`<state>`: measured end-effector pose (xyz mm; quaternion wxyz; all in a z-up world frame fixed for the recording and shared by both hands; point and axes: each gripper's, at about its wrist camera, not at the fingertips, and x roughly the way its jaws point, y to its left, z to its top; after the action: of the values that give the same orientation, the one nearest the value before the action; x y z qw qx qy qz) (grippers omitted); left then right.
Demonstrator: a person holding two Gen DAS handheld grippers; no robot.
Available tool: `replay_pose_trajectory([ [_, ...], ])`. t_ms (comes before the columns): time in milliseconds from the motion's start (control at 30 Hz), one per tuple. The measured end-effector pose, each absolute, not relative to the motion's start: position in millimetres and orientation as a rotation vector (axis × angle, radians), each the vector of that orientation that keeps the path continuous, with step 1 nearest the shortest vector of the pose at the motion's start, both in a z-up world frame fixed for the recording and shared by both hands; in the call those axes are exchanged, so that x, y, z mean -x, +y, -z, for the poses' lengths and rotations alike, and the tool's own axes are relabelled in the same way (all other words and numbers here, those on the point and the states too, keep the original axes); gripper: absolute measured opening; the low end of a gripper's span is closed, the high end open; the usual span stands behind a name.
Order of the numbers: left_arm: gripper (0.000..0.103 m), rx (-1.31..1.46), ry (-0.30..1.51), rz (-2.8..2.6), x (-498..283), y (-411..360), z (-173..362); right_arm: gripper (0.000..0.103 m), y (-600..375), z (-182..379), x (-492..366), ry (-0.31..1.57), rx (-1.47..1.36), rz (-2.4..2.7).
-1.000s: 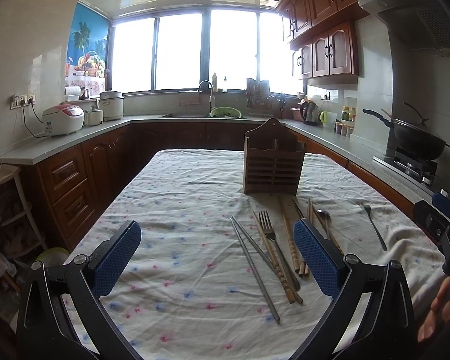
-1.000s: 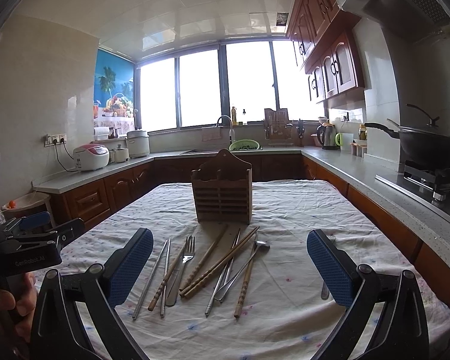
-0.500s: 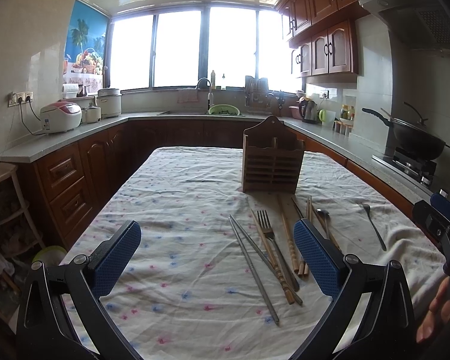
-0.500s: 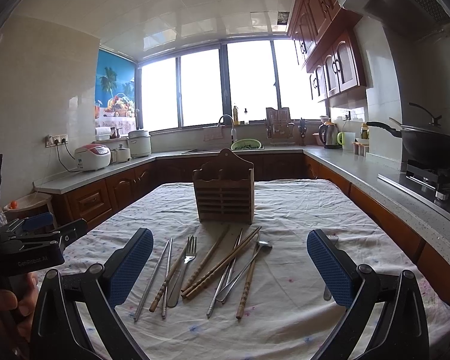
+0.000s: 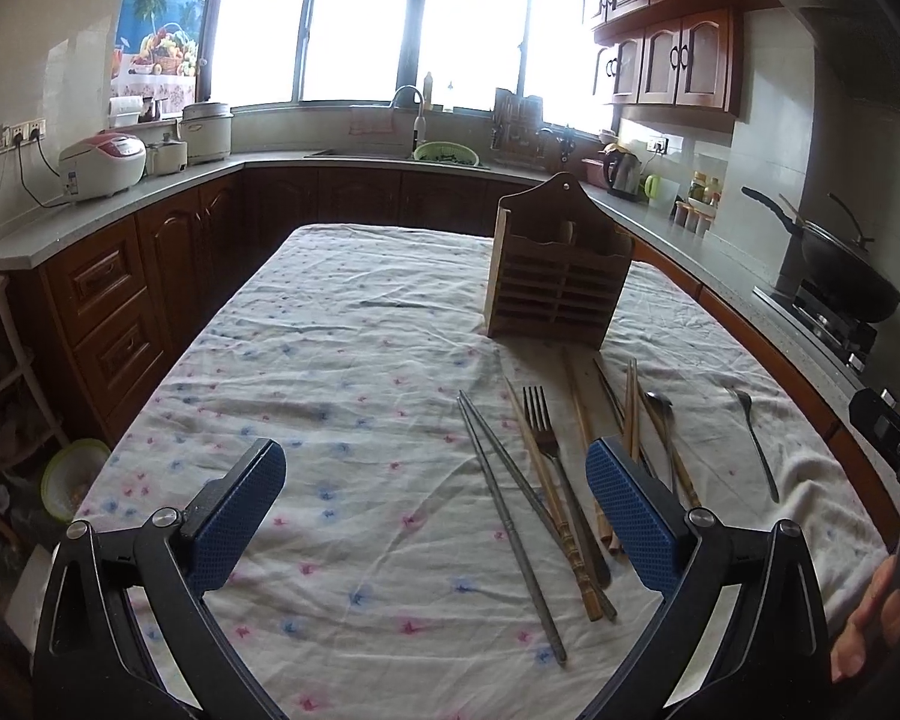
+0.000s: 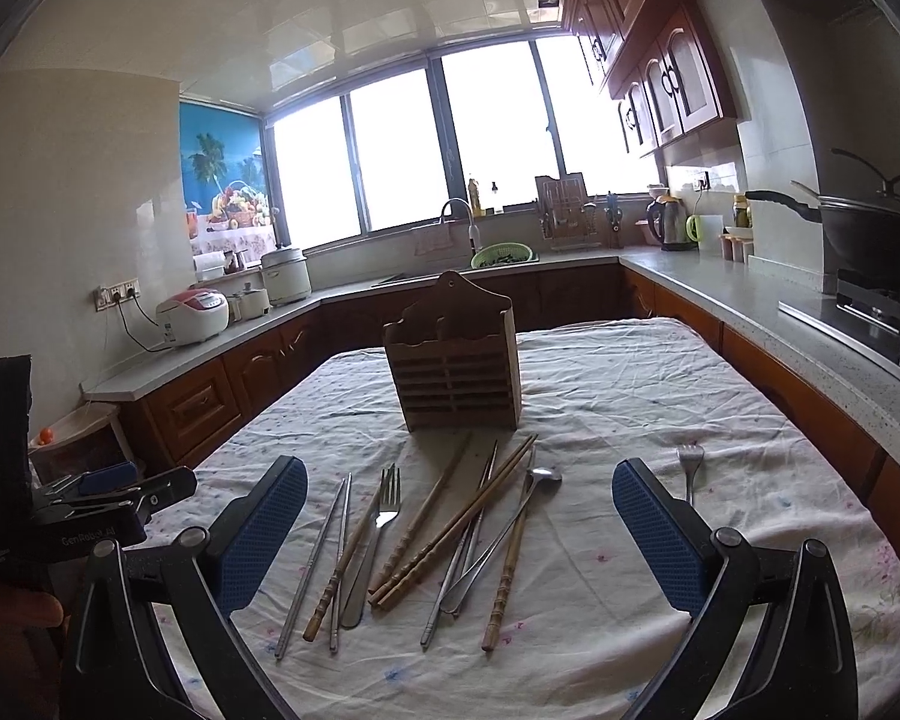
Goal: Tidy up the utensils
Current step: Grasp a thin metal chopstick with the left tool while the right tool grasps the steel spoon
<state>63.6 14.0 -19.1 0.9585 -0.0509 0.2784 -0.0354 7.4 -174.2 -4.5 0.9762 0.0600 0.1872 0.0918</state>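
Kitchen table under a flowered cloth (image 5: 342, 360), utensils loose on it.
Both the left gripper (image 5: 435, 501) and right gripper (image 6: 459, 516) hang spread and empty; chopsticks and forks (image 6: 426, 534) lie mid-frame between the right's pads, below the wooden holder (image 6: 456, 369).

The left claw (image 5: 435, 501) hangs wide open over the desk (image 5: 330, 372), holding nothing. Ahead to its right lie chopsticks (image 5: 510, 516) and a fork (image 5: 549, 450); beyond them stands a wooden holder (image 5: 558, 276).
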Motion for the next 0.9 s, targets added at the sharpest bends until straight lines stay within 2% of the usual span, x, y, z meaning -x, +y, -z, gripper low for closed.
replay_pose_trajectory([
  [133, 0.085, 0.097, 0.641, 0.093, -86.4, 11.8, 29.4, 0.089, -181.5, 9.7, -28.8, 0.439, -0.159, -0.199],
  [167, 0.080, 0.093, 0.661, 0.098, -92.0, 10.2, 32.0, 0.084, -182.7, 12.2, -34.7, 0.456, -0.169, -0.200],
  [333, 0.067, 0.059, 0.752, 0.127, -120.9, -1.3, 45.0, 0.071, -188.8, 24.9, -63.4, 0.538, -0.203, -0.195],
  [533, 0.049, 0.028, 0.851, 0.155, -153.6, -13.1, 64.0, 0.047, -195.9, 39.4, -99.3, 0.639, -0.231, -0.177],
  [633, 0.045, 0.022, 0.894, 0.164, -166.2, -16.0, 73.0, 0.041, -198.0, 46.8, -115.7, 0.686, -0.238, -0.171],
  [767, 0.043, 0.021, 0.942, 0.171, -179.7, -18.8, 81.9, 0.040, -199.1, 61.0, -139.7, 0.760, -0.242, -0.167],
  [900, 0.037, 0.015, 0.979, 0.173, -192.8, -19.4, 88.6, 0.030, -199.9, 78.2, -159.7, 0.837, -0.254, -0.168],
])
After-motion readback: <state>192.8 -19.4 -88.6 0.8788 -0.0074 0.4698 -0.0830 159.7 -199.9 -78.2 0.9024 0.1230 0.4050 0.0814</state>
